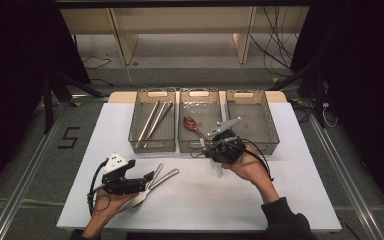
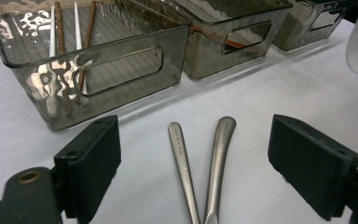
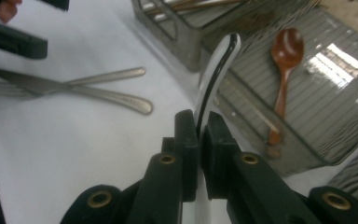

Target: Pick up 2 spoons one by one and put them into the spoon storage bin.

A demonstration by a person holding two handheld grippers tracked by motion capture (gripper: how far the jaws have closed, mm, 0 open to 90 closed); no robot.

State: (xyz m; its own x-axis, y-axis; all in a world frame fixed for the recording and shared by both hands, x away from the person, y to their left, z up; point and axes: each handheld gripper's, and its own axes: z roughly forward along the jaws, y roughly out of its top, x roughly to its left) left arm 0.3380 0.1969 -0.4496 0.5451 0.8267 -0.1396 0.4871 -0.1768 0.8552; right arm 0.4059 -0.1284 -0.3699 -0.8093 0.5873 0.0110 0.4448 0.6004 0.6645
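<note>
White spoon (image 3: 214,74) clamped upright between the right gripper (image 3: 199,126) jaws.

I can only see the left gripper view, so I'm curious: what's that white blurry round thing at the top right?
Observer: That's the bowl of a white spoon. The right gripper is shut on its handle.
Operator: What's inside the middle bin?
Observer: A brown spoon lies on its floor.
Operator: Are the two metal handles in front of me both spoons?
Observer: No. One is a knife and one is a fork, and they lie crossed on the table.
</note>
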